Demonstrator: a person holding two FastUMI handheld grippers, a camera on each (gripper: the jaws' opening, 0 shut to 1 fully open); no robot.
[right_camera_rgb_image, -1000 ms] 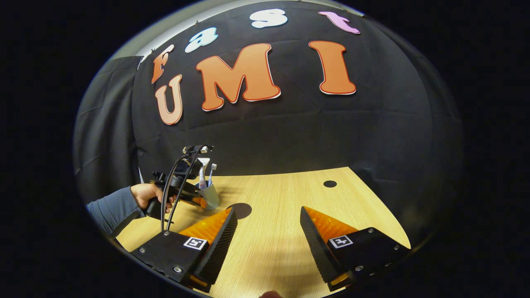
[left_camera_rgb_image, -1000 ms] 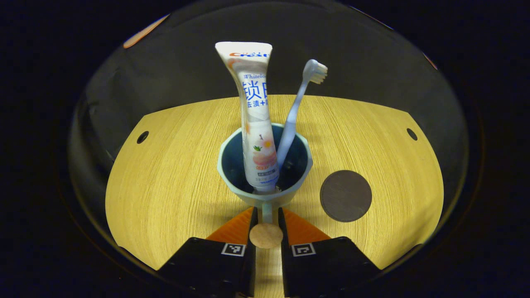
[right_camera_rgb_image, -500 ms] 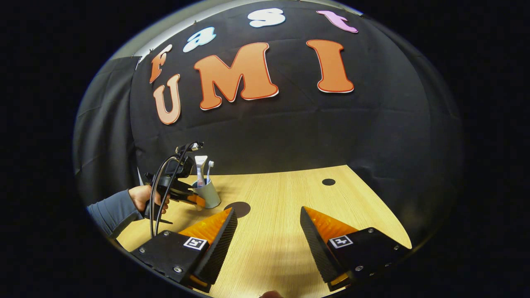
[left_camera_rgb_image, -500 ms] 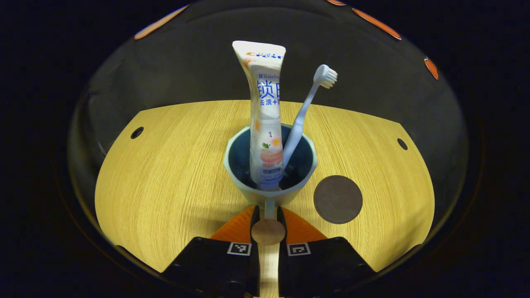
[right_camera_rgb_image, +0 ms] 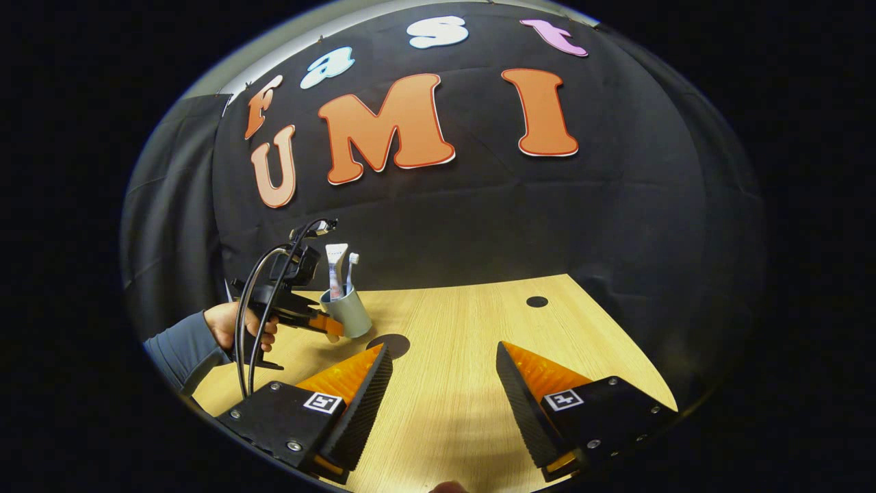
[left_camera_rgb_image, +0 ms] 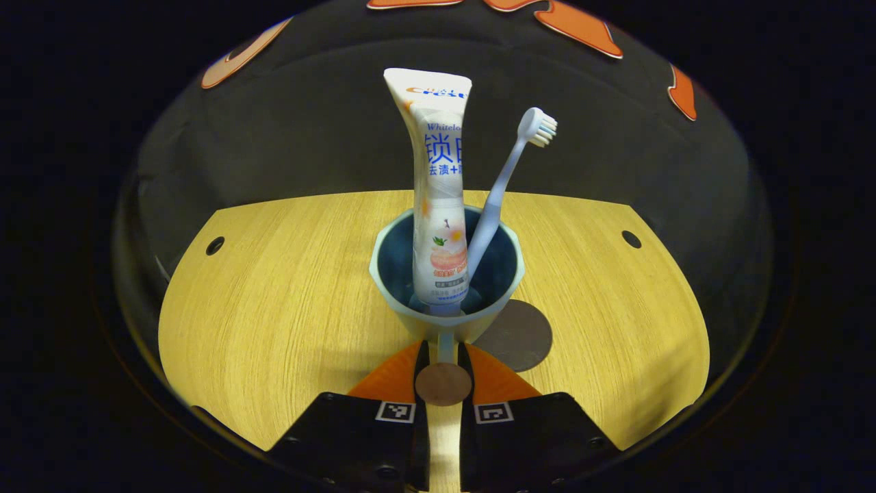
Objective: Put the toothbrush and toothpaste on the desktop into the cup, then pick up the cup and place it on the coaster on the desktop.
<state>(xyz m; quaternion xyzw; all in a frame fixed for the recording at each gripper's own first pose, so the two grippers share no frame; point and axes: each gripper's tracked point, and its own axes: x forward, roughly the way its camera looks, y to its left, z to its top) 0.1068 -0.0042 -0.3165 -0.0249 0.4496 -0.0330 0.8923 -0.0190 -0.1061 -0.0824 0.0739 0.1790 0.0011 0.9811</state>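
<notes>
Above the worktop (left_camera_rgb_image: 287, 301), my left hand-held gripper (left_camera_rgb_image: 443, 356) pinches the cup (left_camera_rgb_image: 448, 274) handle, so I'd keep it level, centre over the coaster (left_camera_rgb_image: 517, 335), lower gently.

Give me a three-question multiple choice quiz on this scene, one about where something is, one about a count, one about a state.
1. Where is the toothbrush?
A. flat on the desk
B. standing in the cup
C. on the coaster

2. How many things stand in the cup?
A. one
B. two
C. three

3. How does the right gripper stand?
A. jaws open, holding nothing
B. shut on the cup
C. shut on the toothpaste

Answers:
1 B, its handle drops inside the rim, head up.
2 B, the toothpaste and the toothbrush.
3 A, a wide gap of bare desk shows between its jaws, while the left gripper pinches the cup's handle.
</notes>
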